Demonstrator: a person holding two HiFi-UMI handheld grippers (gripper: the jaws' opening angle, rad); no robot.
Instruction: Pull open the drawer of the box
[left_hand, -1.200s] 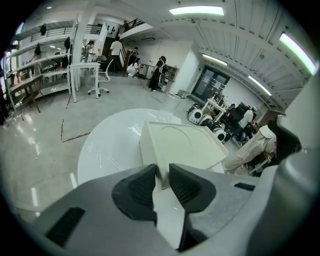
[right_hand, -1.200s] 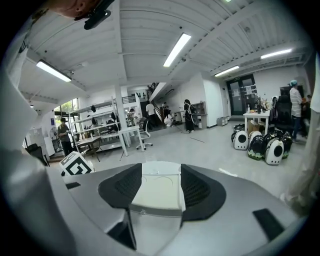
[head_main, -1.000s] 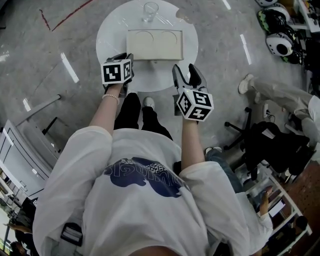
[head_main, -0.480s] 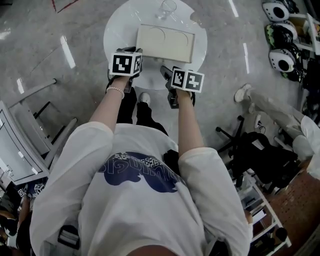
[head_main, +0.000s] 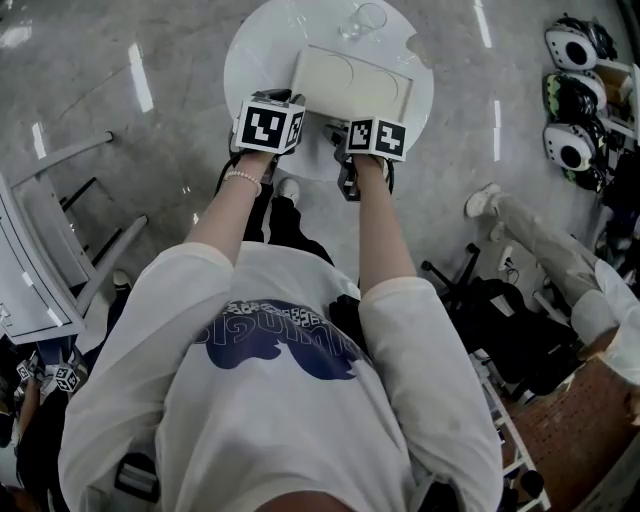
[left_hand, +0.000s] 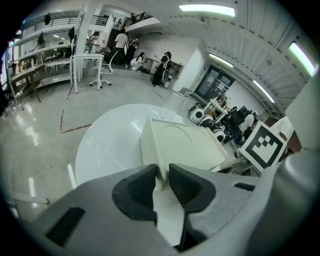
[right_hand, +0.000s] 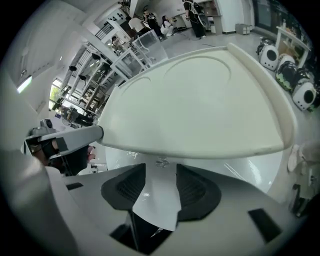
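between the left gripper (left_hand: 161, 180) jaws sits the clenched box (left_hand: 185, 145) corner; right gripper (right_hand: 161, 182) jaws, just closing, flank its knob (right_hand: 161, 162), released.

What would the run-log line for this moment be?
left gripper: shut on box corner | right gripper: open, jaws just closing, drawer knob at tips, not gripped | pull: not started

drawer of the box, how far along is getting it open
Done: the left gripper is clamped on the near corner of the box, bracing it. In hand: the right gripper is at the box's front, and its fingers have just been closing. The small knob is at their tips but not yet pinched. Left: pinch the knob and pull; nothing has slid out yet.
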